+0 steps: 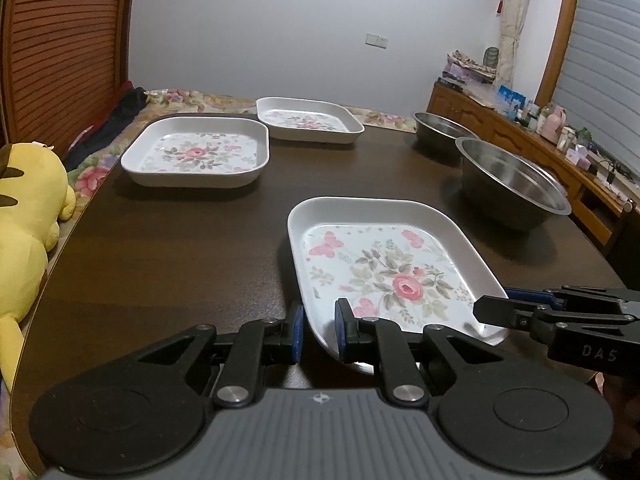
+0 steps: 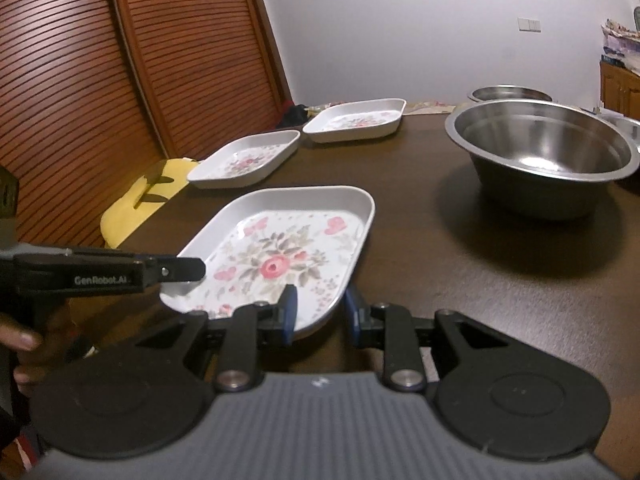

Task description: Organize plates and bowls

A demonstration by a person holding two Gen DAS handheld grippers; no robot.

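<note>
Both claws, left point(image 1: 319, 330) and right point(image 2: 320, 312), pinch the near rim of the flowered plate point(image 1: 384, 264) at lower centre.

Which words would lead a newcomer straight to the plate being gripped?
Start at the dark wooden table. Three floral plates lie on it; take the nearest floral plate, beside the large steel bowl. It alone has the left tool and the right tool clamped on its rim.

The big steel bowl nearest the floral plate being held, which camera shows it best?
The right wrist view: the steel bowl sits whole and large there, its inside and rim clear. The left wrist view shows the bowl smaller and squeezed toward the right edge.
</note>
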